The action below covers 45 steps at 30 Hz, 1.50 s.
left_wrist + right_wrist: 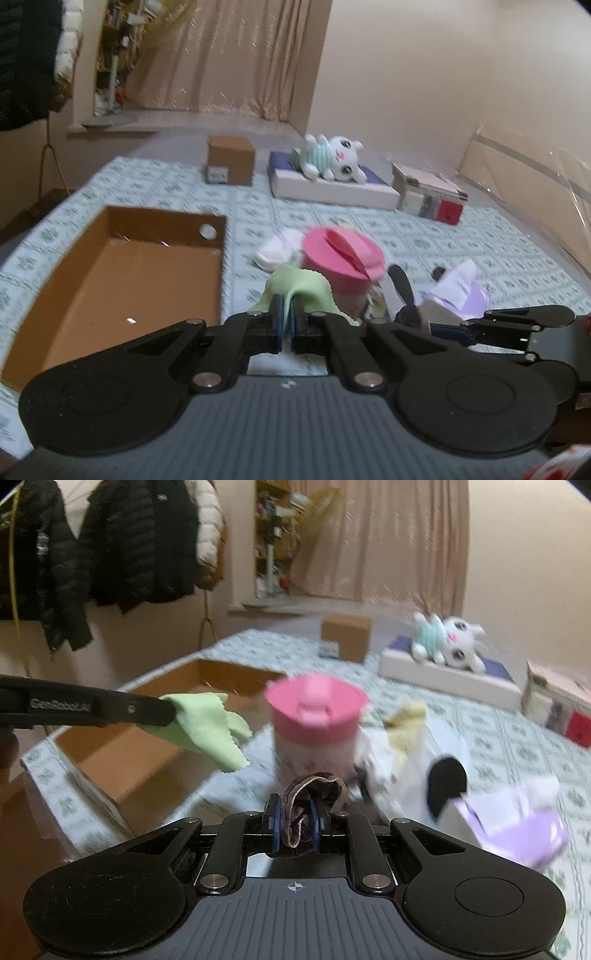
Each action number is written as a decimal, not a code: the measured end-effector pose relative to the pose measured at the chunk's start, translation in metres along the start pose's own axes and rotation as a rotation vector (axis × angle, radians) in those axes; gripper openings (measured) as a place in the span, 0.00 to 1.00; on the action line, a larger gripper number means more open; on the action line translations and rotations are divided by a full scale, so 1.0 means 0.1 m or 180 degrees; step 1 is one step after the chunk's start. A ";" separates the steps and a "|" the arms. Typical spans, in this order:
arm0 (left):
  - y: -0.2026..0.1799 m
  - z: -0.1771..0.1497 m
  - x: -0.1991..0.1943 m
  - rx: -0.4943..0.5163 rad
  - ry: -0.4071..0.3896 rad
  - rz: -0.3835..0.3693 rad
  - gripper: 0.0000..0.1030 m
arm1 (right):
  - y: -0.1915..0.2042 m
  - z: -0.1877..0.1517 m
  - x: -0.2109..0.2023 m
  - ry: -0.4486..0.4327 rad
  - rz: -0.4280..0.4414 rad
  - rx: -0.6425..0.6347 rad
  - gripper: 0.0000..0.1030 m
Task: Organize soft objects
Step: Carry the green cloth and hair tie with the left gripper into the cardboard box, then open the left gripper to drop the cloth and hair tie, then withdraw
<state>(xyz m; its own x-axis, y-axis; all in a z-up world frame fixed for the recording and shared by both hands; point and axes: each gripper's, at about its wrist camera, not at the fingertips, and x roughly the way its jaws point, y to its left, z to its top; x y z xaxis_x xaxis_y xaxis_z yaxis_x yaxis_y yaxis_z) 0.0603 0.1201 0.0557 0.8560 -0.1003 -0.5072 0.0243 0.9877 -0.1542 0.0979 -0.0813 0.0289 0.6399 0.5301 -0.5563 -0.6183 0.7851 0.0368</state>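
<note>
The cardboard box [122, 273] is seen empty — a green cloth [299, 286] is pinched by the left gripper [286, 325], a dark cloth [314, 790] by the right gripper [295, 827] — while more soft things are left on the bed [443, 236].

green cloth [299, 286]: soft matt | box [122, 273]: matt cardboard | cup lid [341, 251]: smooth plastic

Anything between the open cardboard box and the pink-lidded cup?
Left wrist view: the green cloth pinched in the left claw hangs in that gap; beyond it, only bare patterned bedspread.
</note>
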 end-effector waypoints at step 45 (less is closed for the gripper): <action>1.67 -0.13 0.15 -0.0359 0.0485 0.0889 0.18 | 1.10 0.48 1.42 0.0329 0.0815 -0.0229 0.35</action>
<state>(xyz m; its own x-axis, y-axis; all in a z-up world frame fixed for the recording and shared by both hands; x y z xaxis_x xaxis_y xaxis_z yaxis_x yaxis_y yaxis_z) 0.0703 0.2818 0.0113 0.7342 0.1473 -0.6627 -0.2650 0.9609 -0.0800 0.1429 0.0963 -0.0061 0.4112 0.6698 -0.6182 -0.7869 0.6032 0.1301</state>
